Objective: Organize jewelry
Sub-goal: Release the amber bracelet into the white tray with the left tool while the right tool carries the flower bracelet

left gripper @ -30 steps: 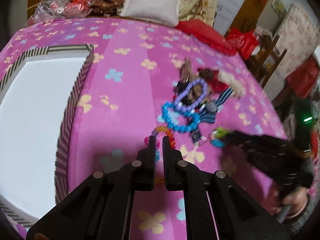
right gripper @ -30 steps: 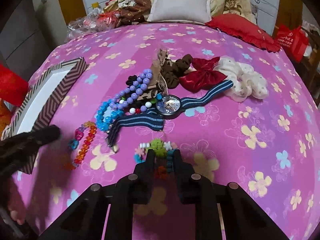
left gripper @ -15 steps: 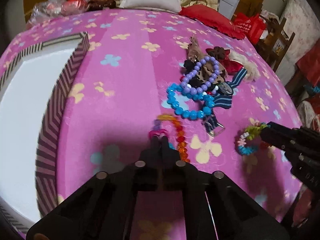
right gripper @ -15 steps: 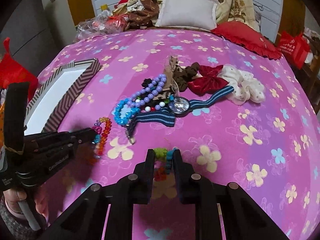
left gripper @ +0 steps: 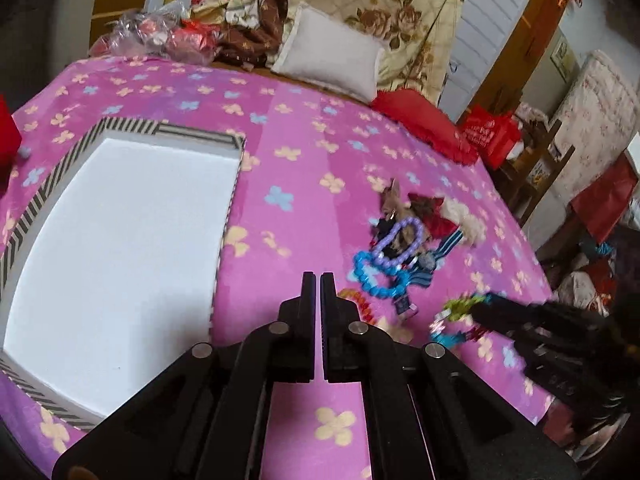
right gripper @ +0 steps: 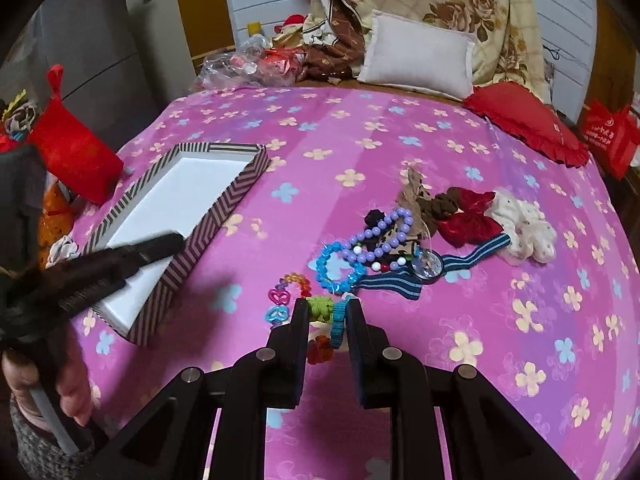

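Green-blue-red beaded bracelet [right gripper: 326, 320] pinched in right gripper [right gripper: 326, 312] jaws (left gripper [left gripper: 315, 286] jaws pressed together).

glossy plastic blue bracelet [right gripper: 338, 266], soft matt bedspread [right gripper: 400, 136], velvety red bow [right gripper: 466, 222], matt black plastic right hand-held gripper [right gripper: 326, 310], smooth white-lined box [right gripper: 176, 200].

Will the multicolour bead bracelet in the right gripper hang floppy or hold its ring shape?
Probably floppy: the multicolour bead bracelet bends and sags between the right gripper fingers. It seems light, made of small plastic-looking beads. It may swing when carried toward the striped box.
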A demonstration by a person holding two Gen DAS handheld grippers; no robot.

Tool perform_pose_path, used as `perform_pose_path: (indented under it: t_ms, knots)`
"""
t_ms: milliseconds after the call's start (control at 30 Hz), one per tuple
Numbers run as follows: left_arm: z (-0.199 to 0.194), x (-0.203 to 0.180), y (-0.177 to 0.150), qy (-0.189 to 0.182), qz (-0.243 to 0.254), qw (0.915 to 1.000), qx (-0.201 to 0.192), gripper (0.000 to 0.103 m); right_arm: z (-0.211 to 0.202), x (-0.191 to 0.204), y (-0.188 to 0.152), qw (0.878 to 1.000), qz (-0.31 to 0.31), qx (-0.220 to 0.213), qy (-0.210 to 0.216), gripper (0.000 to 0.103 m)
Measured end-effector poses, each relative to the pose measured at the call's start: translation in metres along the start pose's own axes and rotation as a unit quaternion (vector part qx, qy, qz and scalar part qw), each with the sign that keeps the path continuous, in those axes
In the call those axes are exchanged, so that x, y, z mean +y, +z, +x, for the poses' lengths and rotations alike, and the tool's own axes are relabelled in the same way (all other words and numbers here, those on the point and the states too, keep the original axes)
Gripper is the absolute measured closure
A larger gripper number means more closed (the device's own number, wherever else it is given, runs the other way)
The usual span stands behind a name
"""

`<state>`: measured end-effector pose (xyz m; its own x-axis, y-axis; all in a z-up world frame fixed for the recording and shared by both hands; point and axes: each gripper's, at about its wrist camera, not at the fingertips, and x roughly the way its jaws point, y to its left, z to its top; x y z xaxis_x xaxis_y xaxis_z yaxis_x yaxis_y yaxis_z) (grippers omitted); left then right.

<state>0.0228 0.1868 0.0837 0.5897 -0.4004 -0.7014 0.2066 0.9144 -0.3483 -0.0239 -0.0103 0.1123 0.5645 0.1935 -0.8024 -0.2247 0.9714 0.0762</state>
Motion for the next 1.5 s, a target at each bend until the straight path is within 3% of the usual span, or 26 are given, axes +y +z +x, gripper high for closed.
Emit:
perform_pose_path:
  t_ms: [67, 133, 200, 267, 367, 533, 600, 633, 667, 700, 733, 900, 967, 1133, 1333, 1500]
  knots:
    - [0.014, -0.006, -0.003, -0.012, 0.01, 0.9996, 0.023, 0.103, -0.002, -0.001, -0.002, 1.0, 0.005, 0.001, -0.007, 0.086]
    - [0.027, -0.018, -0.007, -0.018, 0.021, 0.9986, 0.044, 0.094, -0.006, -0.005, -0.008, 1.0, 0.009, 0.0, -0.014, 0.086]
    - [0.043, -0.032, -0.015, -0.015, 0.038, 0.9972, 0.063, 0.069, -0.009, -0.01, -0.013, 1.0, 0.012, 0.0, -0.02, 0.086]
    - [0.058, -0.044, -0.024, -0.005, 0.054, 0.9958, 0.074, 0.057, -0.011, -0.016, -0.019, 1.0, 0.016, 0.001, -0.022, 0.085]
    - [0.072, -0.056, -0.032, 0.015, 0.076, 0.9938, 0.08, 0.053, -0.012, -0.025, -0.027, 1.0, 0.023, 0.002, -0.021, 0.085]
    - [0.095, -0.074, -0.044, 0.039, 0.118, 0.9874, 0.097, 0.053, -0.013, -0.045, -0.034, 0.999, 0.044, 0.0, -0.019, 0.086]
    - [0.098, -0.084, -0.051, 0.07, 0.153, 0.982, 0.087, 0.053, -0.013, -0.051, -0.035, 0.998, 0.052, 0.0, -0.02, 0.085]
    - [0.1, -0.089, -0.054, 0.086, 0.167, 0.9784, 0.086, 0.057, -0.012, -0.055, -0.037, 0.998, 0.056, 0.001, -0.02, 0.085]
    - [0.1, -0.092, -0.055, 0.08, 0.176, 0.9775, 0.084, 0.083, -0.011, -0.057, -0.037, 0.998, 0.059, 0.002, -0.021, 0.086]
    - [0.1, -0.093, -0.055, 0.076, 0.174, 0.9777, 0.089, 0.091, -0.01, -0.059, -0.038, 0.998, 0.062, 0.004, -0.02, 0.086]
    - [0.099, -0.093, -0.054, 0.08, 0.171, 0.9775, 0.094, 0.091, -0.009, -0.06, -0.038, 0.998, 0.064, 0.006, -0.02, 0.086]
    - [0.076, -0.069, -0.033, 0.023, 0.101, 0.9912, 0.083, 0.091, -0.012, -0.06, -0.035, 0.997, 0.069, 0.001, -0.015, 0.086]
    - [0.054, -0.055, -0.019, 0.004, 0.069, 0.996, 0.058, 0.091, -0.015, -0.057, -0.033, 0.998, 0.066, -0.002, -0.016, 0.086]
    - [0.006, -0.016, 0.004, -0.005, 0.008, 1.0, 0.001, 0.091, -0.018, -0.042, -0.025, 0.999, 0.052, -0.002, -0.013, 0.085]
    - [-0.025, 0.041, 0.011, 0.038, -0.056, 0.9974, -0.022, 0.091, -0.011, 0.006, -0.008, 1.0, 0.007, 0.003, 0.01, 0.086]
    - [-0.041, 0.095, 0.006, 0.14, -0.111, 0.9835, -0.026, 0.091, 0.006, 0.077, 0.01, 0.997, -0.046, 0.016, 0.06, 0.086]
